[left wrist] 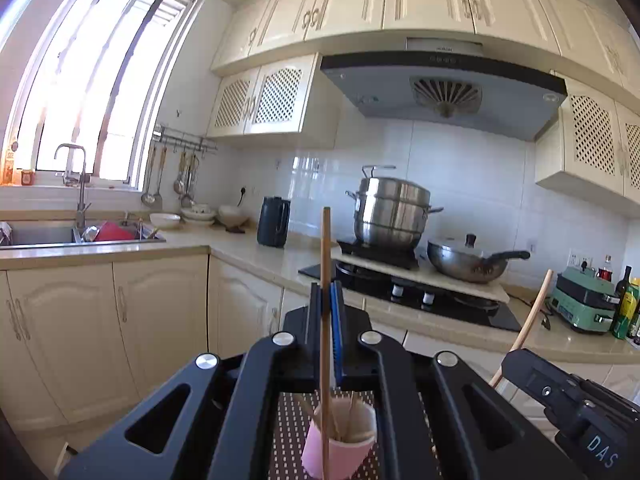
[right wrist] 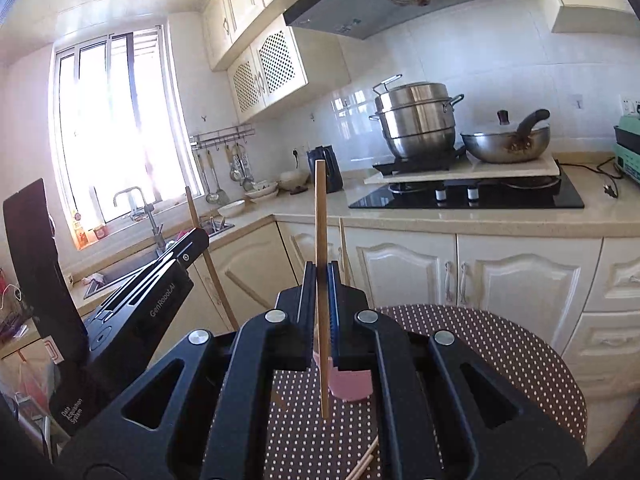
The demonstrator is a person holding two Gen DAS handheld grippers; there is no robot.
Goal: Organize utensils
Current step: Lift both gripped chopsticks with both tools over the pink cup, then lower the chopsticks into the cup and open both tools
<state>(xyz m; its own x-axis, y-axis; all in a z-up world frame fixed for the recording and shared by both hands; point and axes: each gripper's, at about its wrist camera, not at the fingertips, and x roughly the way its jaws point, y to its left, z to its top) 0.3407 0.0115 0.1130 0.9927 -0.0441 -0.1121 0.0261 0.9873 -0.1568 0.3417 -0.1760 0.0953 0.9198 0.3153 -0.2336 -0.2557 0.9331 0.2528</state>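
Here each claw, left (left wrist: 329, 300) and right (right wrist: 321, 280), clamps a slim, upright wooden chopstick (left wrist: 325, 264).

Daylight floods through the window (left wrist: 92, 92), blown out white there; cabinets (left wrist: 360, 4) bend away from it, corners vignette dark, focus stays sharp.

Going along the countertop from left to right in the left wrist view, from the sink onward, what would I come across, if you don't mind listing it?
Faucet → red item in the sink → white bowls → dark kettle → stacked steel steamer pot → wok → green appliance → bottles.
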